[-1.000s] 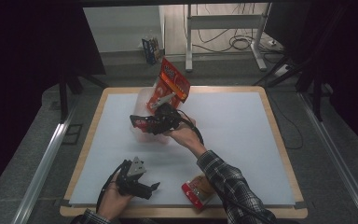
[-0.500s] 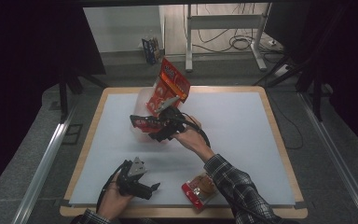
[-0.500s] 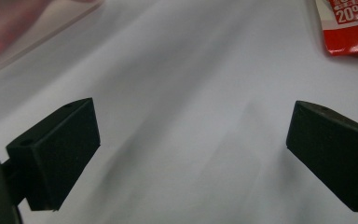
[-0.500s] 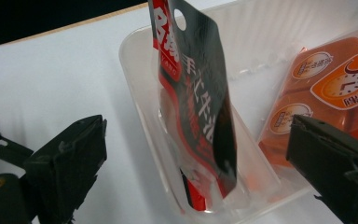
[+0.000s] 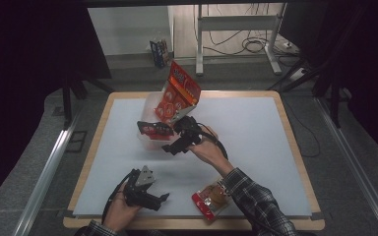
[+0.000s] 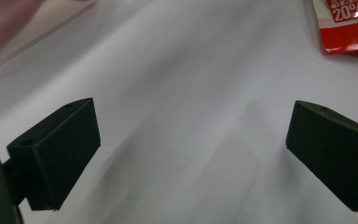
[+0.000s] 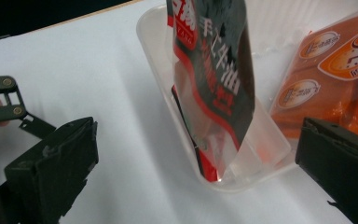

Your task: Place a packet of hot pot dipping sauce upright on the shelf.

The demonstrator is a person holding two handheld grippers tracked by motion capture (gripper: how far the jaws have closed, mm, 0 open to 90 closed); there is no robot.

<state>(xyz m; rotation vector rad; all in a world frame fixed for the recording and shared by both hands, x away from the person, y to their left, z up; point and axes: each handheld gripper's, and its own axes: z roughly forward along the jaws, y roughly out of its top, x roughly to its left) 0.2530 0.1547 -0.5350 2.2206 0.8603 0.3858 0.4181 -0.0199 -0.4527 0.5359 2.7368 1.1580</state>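
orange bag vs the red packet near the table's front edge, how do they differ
The orange bag stands tilted in the clear tub; the red packet lies flat on the white table. The orange bag looks larger. It sits by the right gripper, the red packet nearer the left gripper. Both are snack packs, ungripped.

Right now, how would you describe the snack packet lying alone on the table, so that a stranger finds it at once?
Start at the white table and go to its near edge, beside the person's right sleeve. There lies a small red packet, flat on the bare surface. The other packets stand in the clear tub farther back; this one lies outside it, alone.
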